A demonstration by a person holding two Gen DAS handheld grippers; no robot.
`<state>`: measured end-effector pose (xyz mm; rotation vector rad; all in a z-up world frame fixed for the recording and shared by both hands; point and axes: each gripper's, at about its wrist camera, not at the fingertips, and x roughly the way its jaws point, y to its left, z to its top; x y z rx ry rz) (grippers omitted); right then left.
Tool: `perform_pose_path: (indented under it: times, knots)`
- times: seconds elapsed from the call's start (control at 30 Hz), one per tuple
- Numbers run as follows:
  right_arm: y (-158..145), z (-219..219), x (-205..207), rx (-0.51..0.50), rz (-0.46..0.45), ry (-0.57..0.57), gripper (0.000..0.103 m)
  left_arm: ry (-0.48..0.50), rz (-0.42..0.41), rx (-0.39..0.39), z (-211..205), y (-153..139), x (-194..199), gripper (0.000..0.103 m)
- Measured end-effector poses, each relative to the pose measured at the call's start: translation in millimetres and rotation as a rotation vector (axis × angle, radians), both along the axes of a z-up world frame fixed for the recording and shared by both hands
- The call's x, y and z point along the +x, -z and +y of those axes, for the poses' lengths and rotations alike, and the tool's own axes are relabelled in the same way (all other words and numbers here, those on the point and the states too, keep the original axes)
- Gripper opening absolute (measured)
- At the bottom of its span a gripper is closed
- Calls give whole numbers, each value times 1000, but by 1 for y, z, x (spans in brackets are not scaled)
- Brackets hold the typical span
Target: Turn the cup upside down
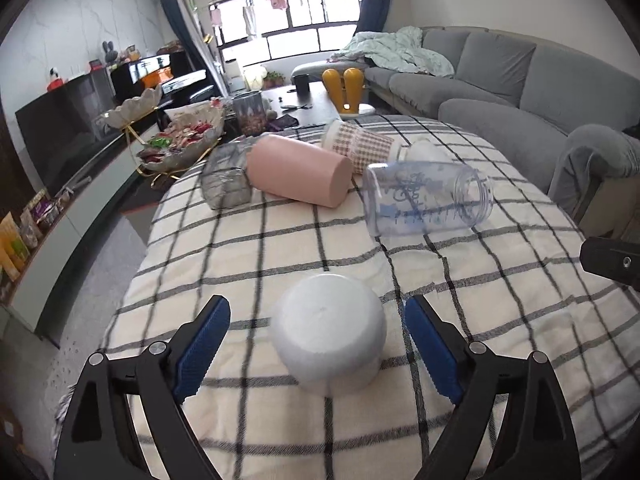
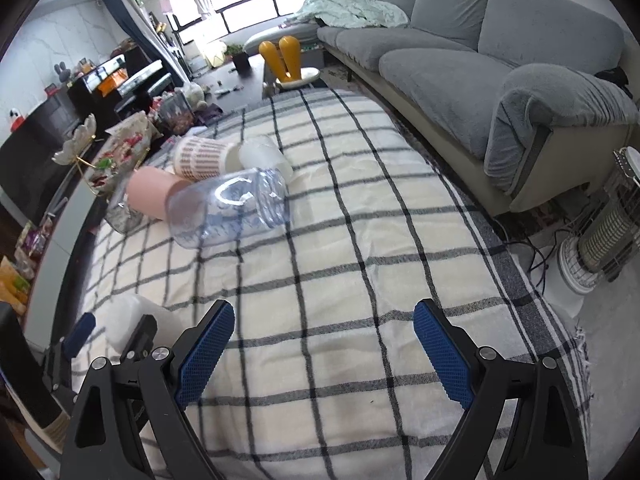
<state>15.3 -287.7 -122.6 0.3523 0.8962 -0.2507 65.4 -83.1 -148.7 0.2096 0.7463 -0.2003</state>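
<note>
Left wrist: left gripper (image 1: 318, 334) wide open, white cup (image 1: 329, 330) upside down between its fingers, untouched. Right gripper (image 2: 324, 338) wide open, empty, above checked cloth (image 2: 340, 240).

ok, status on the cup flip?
Left hand-held gripper open, white cup between its fingers, bottom up on the checked cloth. Right hand-held gripper open, holding nothing. Other cups lie farther back, none in the way.
</note>
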Motion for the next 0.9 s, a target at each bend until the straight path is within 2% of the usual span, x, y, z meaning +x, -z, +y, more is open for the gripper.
perform_pose_path:
  times: [0.2, 0.3, 0.53, 0.9]
  knots:
    - [-26, 14, -5, -20, -62, -28, 91, -55, 41, -35, 25, -32, -9, 93]
    - [-38, 24, -6, -37, -88, -46, 91, -91, 49, -29, 37, -45, -14, 93]
    - [-62, 51, -11, -98, -136, -90, 91, -139, 32, -60, 60, -71, -28, 94]
    - [-82, 78, -18, -160, -181, -107, 93, -202, 40, -124, 91, -88, -37, 96]
